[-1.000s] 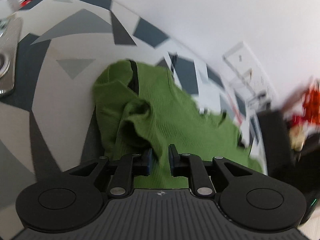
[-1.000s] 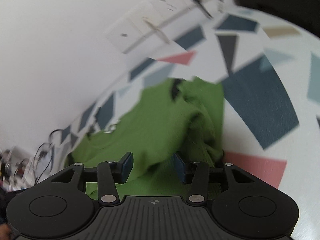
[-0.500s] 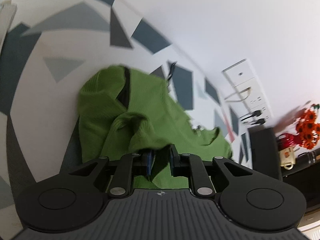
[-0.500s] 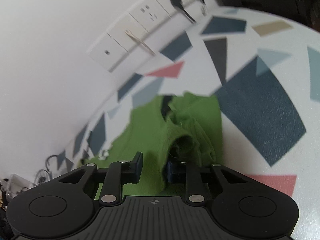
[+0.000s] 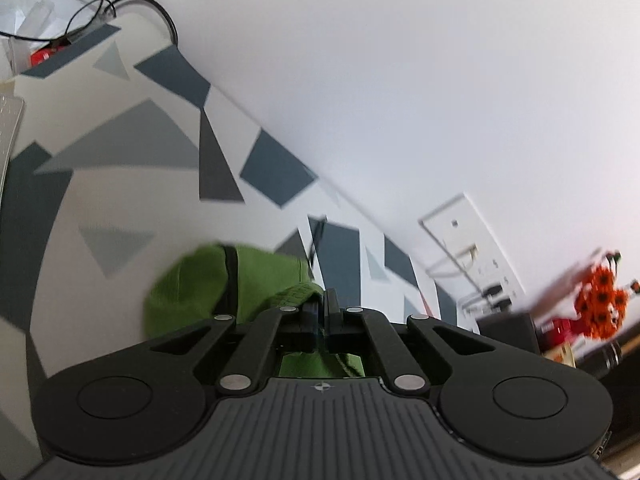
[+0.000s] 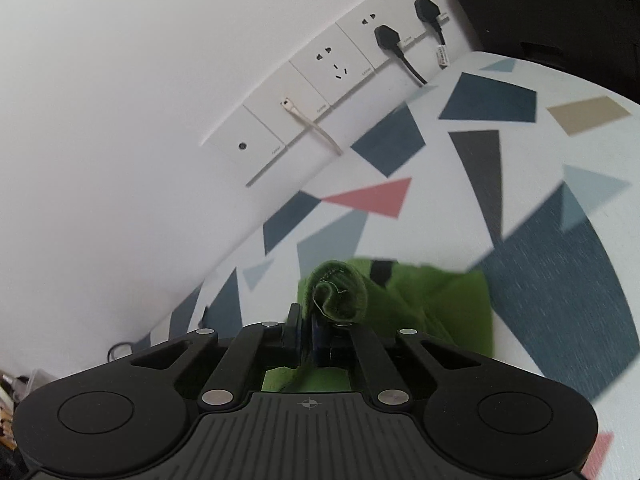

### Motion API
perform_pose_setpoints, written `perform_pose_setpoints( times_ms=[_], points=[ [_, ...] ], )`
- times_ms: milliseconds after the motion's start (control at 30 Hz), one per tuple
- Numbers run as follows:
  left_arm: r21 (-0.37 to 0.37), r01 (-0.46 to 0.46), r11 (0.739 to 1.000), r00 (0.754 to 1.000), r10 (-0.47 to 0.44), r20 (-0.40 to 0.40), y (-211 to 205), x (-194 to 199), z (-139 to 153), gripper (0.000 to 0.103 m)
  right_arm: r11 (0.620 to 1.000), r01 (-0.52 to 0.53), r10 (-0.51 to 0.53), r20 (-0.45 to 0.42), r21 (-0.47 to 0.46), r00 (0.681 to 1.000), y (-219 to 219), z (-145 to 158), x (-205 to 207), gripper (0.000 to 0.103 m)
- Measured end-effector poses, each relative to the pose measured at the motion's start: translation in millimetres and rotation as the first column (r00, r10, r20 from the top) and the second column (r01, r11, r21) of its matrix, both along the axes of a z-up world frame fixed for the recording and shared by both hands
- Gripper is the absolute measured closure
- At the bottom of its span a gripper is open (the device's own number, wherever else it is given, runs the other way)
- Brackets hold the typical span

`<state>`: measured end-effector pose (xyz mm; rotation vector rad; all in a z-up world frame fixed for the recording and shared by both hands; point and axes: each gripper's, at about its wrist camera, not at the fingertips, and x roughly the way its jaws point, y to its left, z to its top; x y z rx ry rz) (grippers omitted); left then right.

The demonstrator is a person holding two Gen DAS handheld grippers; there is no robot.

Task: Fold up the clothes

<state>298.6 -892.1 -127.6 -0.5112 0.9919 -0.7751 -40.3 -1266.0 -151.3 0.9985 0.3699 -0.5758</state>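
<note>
One green garment (image 5: 188, 292) lies bunched near the desk's (image 5: 120, 200) back edge by the wall; two grippers, left gripper (image 5: 325, 312) and right gripper (image 6: 306, 330), each have jaws clenched on its cloth.

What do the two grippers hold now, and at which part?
Both hold the green garment. The left gripper pinches a bunched fold of cloth; the right gripper pinches a rolled-up edge. Which part of the garment cannot be told.
</note>
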Motion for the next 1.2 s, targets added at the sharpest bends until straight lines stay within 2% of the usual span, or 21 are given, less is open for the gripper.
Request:
perform_pose_setpoints(
  times_ms=[167, 200, 233, 267, 300, 333, 367, 400, 467, 500, 567, 633, 700, 800, 900, 967, 1000, 1033, 1100, 1133, 1200],
  points=[
    [-0.009, 0.01, 1.0, 0.999, -0.009, 0.039, -13, 26, -4, 0.1, 1.0, 0.03, -0.03, 0.003, -0.005, 1.0, -17, -1, 25, 0.099],
    [0.011, 0.023, 1.0, 0.999, -0.024, 0.025, -19, 33, -11, 0.1, 0.999, 0.033, -0.033, 0.001, -0.005, 0.999, -21, -4, 32, 0.099],
    [0.046, 0.037, 0.998, 0.999, -0.037, -0.001, -27, 41, -18, 0.099, 0.999, 0.039, -0.039, -0.014, -0.012, 0.999, -24, -7, 39, 0.092],
    [0.092, 0.046, 0.995, 0.999, -0.045, -0.019, -34, 48, -26, 0.093, 0.998, 0.051, -0.051, -0.028, -0.024, 0.998, -28, -10, 46, 0.084],
    [0.154, 0.05, 0.987, 0.999, -0.047, -0.024, -41, 54, -32, 0.089, 0.997, 0.064, -0.065, -0.035, -0.037, 0.997, -31, -13, 53, 0.067],
    [0.194, 0.047, 0.98, 0.999, -0.044, -0.021, -45, 59, -36, 0.08, 0.996, 0.072, -0.074, -0.045, -0.053, 0.996, -33, -15, 58, 0.06],
    [0.203, 0.035, 0.978, 0.999, -0.035, -0.007, -47, 62, -35, 0.069, 0.995, 0.067, -0.071, -0.058, -0.072, 0.996, -32, -15, 61, 0.06],
    [0.195, 0.024, 0.981, 1.0, -0.027, 0.014, -47, 64, -32, 0.064, 0.994, 0.061, -0.068, -0.072, -0.092, 0.995, -31, -14, 64, 0.06],
    [0.141, 0.013, 0.99, 0.995, -0.026, 0.093, -42, 62, -20, 0.038, 0.991, 0.047, -0.059, -0.097, -0.128, 0.994, -28, -12, 69, 0.06],
    [0.145, 0.014, 0.989, 0.99, -0.034, 0.134, -42, 60, -14, 0.035, 0.99, 0.028, -0.044, -0.108, -0.139, 0.993, -25, -11, 68, 0.06],
    [0.162, 0.03, 0.986, 0.977, -0.063, 0.204, -43, 56, -4, 0.035, 0.986, -0.015, -0.012, -0.159, -0.166, 0.987, -19, -11, 68, 0.057],
    [0.22, 0.096, 0.971, 0.964, -0.145, 0.221, -49, 49, -3, 0.035, 0.975, -0.058, 0.01, -0.22, -0.213, 0.976, -12, -10, 68, 0.049],
    [0.302, 0.157, 0.94, 0.948, -0.23, 0.221, -55, 38, -7, 0.035, 0.959, -0.128, 0.054, -0.276, -0.255, 0.96, -2, -8, 71, 0.044],
    [0.407, 0.198, 0.892, 0.926, -0.306, 0.221, -58, 19, -21, 0.035, 0.938, -0.205, 0.107, -0.329, -0.28, 0.938, 11, -9, 77, 0.034],
    [0.441, 0.17, 0.882, 0.943, -0.275, 0.186, -51, 13, -31, 0.035, 0.952, -0.185, 0.082, -0.38, -0.244, 0.922, 11, -16, 75, 0.034],
    [0.455, 0.147, 0.878, 0.956, -0.244, 0.163, -45, 10, -35, 0.034, 0.964, -0.143, 0.05, -0.375, -0.224, 0.925, 12, -16, 65, 0.034],
    [0.457, 0.141, 0.878, 0.959, -0.235, 0.156, -40, 9, -34, 0.033, 0.966, -0.129, 0.037, -0.379, -0.223, 0.925, 13, -15, 59, 0.029],
    [0.464, 0.137, 0.875, 0.961, -0.23, 0.151, -36, 8, -33, 0.028, 0.962, -0.13, 0.027, -0.394, -0.239, 0.919, 16, -15, 54, 0.016],
    [0.492, 0.114, 0.863, 0.964, -0.216, 0.156, -28, 4, -31, 0.016, 0.953, -0.134, 0.007, -0.422, -0.271, 0.906, 22, -13, 44, 0.001],
    [0.507, 0.1, 0.856, 0.964, -0.21, 0.163, -24, 2, -30, 0.006, 0.948, -0.141, 0.002, -0.438, -0.285, 0.899, 25, -12, 40, 0.001],
    [0.526, 0.08, 0.847, 0.963, -0.203, 0.18, -16, -1, -30, 0.002, 0.936, -0.181, 0.014, -0.481, -0.303, 0.877, 31, -15, 34, 0.001]
  ],
)
